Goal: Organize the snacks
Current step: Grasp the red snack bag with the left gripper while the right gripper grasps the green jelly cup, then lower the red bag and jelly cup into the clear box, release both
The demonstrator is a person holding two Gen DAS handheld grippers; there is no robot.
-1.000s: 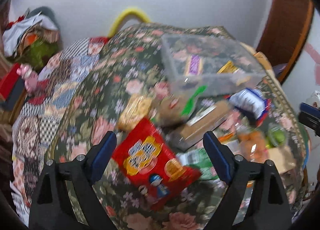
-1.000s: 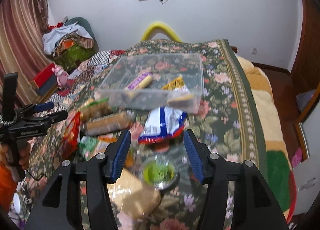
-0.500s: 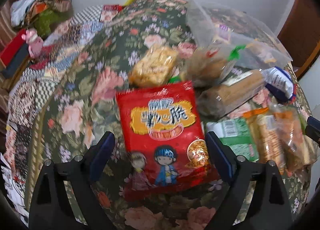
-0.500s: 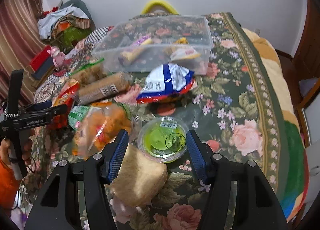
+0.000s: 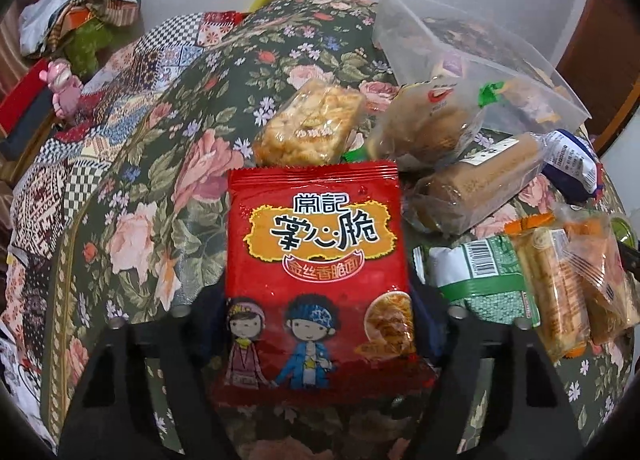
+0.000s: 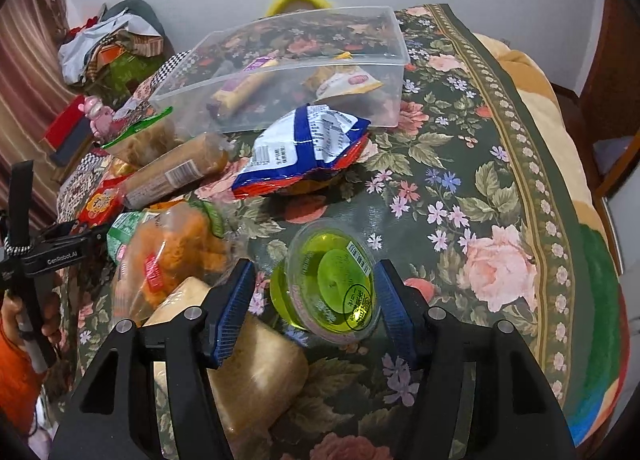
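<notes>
The left gripper (image 5: 318, 316) stood spread wide with the red noodle-snack packet (image 5: 316, 280) lying flat between its fingers, which flanked the packet's lower edges; whether they touched it could not be told, and no squeeze showed, so the grasp was judged not yet made; the right gripper (image 6: 316, 308) was likewise released, its blue pads (image 6: 236, 300) either side of the green jelly cup (image 6: 328, 284), the right pad close against the rim, the left apart from it; the cup sat tilted on the floral bedspread (image 6: 500, 187), just beside a pale bread loaf (image 6: 248, 372), which lay partly under the left finger; each tool appeared placed to straddle its item before closing; beyond lay the loose pile: an orange snack bag (image 6: 172, 256), a wrapped biscuit roll (image 6: 176, 171) and a blue-and-white packet (image 6: 308, 147); farthest stood the clear plastic bin (image 6: 396, 59), already holding a few packets, judged the destination for the rest
</notes>
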